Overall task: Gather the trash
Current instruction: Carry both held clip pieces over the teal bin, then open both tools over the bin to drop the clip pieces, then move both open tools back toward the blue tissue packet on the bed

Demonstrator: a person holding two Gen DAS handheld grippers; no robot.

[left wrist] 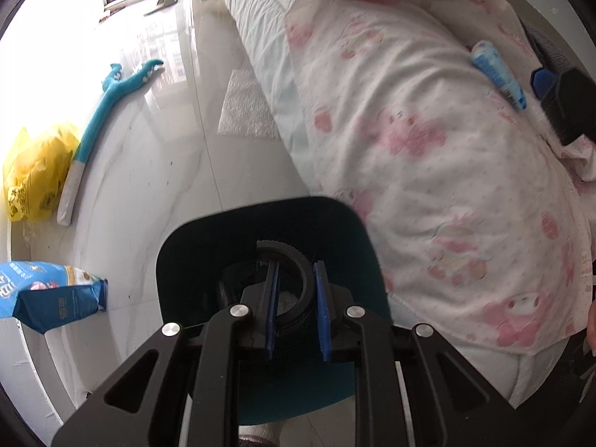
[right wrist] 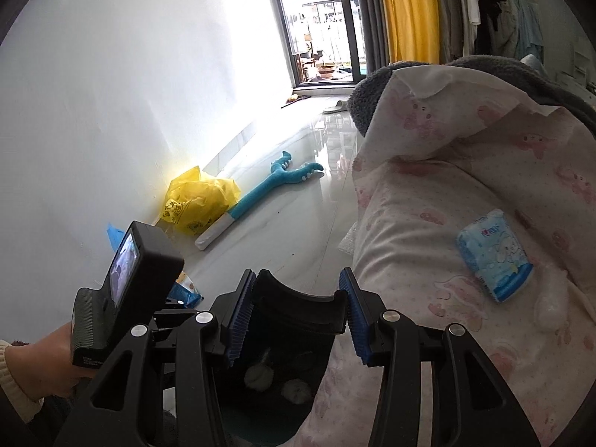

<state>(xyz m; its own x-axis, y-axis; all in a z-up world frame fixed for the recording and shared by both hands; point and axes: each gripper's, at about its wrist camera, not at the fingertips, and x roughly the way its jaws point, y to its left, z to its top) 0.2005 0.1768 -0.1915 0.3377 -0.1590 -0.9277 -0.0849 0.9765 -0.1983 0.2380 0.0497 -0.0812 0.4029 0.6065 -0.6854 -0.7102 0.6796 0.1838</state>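
On the pink-patterned quilt (right wrist: 428,260) beside the open right gripper (right wrist: 294,320), a soft blue tissue packet (right wrist: 493,255) looks light, best pinched across its width, while the left gripper (left wrist: 296,309) clamps a dark bin's rim (left wrist: 260,216).

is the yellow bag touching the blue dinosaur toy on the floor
Touching: in the right wrist view the yellow bag presses against the dinosaur toy, no floor between them.

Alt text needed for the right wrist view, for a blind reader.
The right gripper, jaws apart, hovers over a dark teal plastic bin holding white crumpled wads, beside a pink-patterned white quilt bearing a small blue tissue pack. A yellow plastic bag lies on the floor by the wall.
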